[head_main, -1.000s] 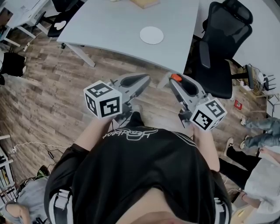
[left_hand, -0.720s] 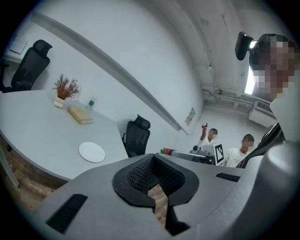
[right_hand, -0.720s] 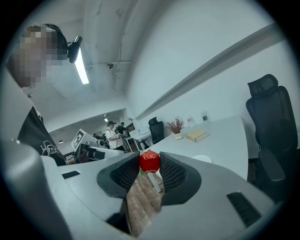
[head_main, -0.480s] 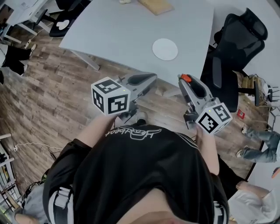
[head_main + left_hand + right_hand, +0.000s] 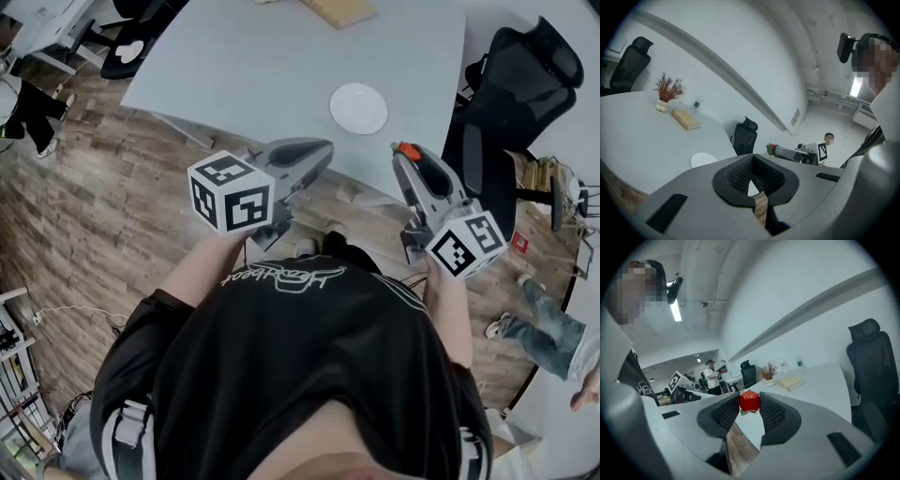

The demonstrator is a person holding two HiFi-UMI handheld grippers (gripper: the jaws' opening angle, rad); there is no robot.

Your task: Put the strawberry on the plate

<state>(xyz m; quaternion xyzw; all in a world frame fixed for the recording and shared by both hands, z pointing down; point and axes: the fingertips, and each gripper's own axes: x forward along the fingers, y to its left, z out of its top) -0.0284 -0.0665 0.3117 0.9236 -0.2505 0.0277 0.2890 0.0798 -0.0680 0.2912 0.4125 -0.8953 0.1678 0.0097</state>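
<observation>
Strawberry (image 5: 750, 400) sits pinched at the right claw's (image 5: 749, 404) tips, short of the plate (image 5: 358, 108) on the tabletop (image 5: 272, 66) — such a shallow hold could let it slip onto the floor (image 5: 112, 187); left claw (image 5: 751, 159) closed, empty.

In the head view what seems the strawberry (image 5: 405, 148) shows only a sliver; the top edge cuts the book (image 5: 339, 9).

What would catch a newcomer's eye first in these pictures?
The red strawberry pinched in the right gripper stands out first, bright against the pale room. Next comes the white plate on the grey table, near its front edge, ahead of that gripper.
</observation>
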